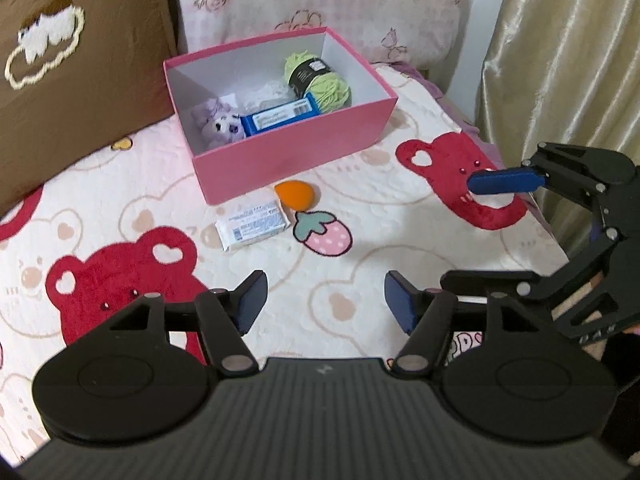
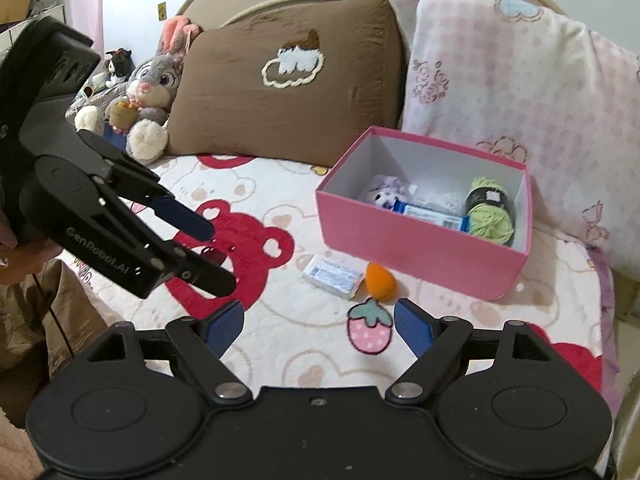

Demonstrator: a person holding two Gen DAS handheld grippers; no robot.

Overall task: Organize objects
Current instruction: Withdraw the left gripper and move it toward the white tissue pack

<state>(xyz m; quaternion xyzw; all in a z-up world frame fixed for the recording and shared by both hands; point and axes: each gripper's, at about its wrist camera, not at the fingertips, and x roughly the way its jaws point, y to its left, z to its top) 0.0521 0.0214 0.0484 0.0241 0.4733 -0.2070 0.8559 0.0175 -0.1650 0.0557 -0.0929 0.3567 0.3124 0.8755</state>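
A pink box point(image 1: 296, 156) point(image 2: 416, 252) stands open on the bed. It holds a green yarn ball point(image 1: 320, 80) point(image 2: 490, 212), a blue packet point(image 1: 280, 117) point(image 2: 432, 214) and a small purple plush point(image 1: 220, 124) point(image 2: 382, 192). In front of the box lie an orange egg-shaped sponge point(image 1: 295, 195) point(image 2: 381, 280) and a white packet point(image 1: 253, 225) point(image 2: 334, 273). My left gripper point(image 1: 325, 303) point(image 2: 208, 252) is open and empty, short of the white packet. My right gripper point(image 2: 318, 326) is open and empty, just short of the sponge; its blue finger point(image 1: 504, 181) shows at the right of the left wrist view.
The bed has a white blanket with red bears and a strawberry print point(image 1: 326, 236) point(image 2: 370, 330). A brown pillow point(image 1: 60, 60) point(image 2: 288, 92) and a pink floral pillow point(image 1: 320, 4) point(image 2: 512, 92) stand behind the box. A grey rabbit plush point(image 2: 148, 92) sits far left. A curtain point(image 1: 568, 60) hangs right.
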